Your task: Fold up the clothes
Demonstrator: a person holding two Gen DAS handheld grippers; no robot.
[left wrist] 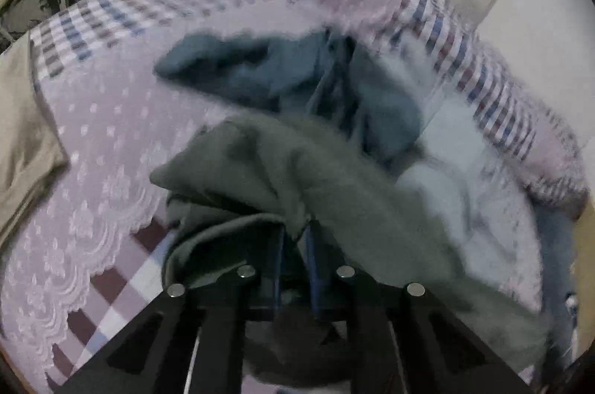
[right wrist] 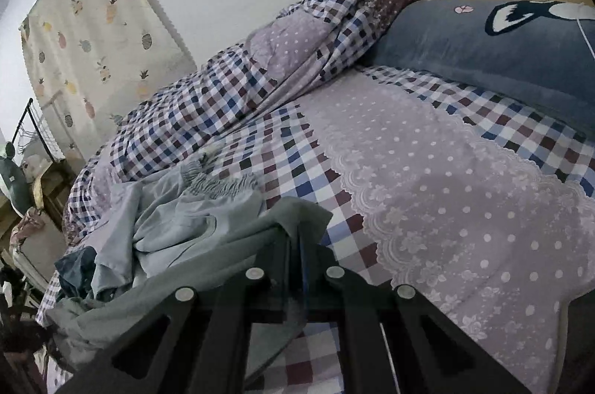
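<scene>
You've got both the left gripper (left wrist: 295, 234) and right gripper (right wrist: 295, 241) pinched on the grey-green garment (left wrist: 334, 178) at centre frame, lifted over the bed (right wrist: 446, 189), ready to spread flat.

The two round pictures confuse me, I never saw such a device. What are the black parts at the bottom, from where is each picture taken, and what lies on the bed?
There is no robot here. A person holds a pair of tongs in each hand, and a wide-angle camera on each looks forward along its two fingers, so the pictures look round.

The left tongs and the right tongs are both shut on the same grey-green garment, lifting its edge.

Beneath lies a bed with a checked and dotted bedspread. Other clothes wait there: a light blue garment and a dark blue garment. A bunched checked quilt and a blue pillow lie farther back.
</scene>
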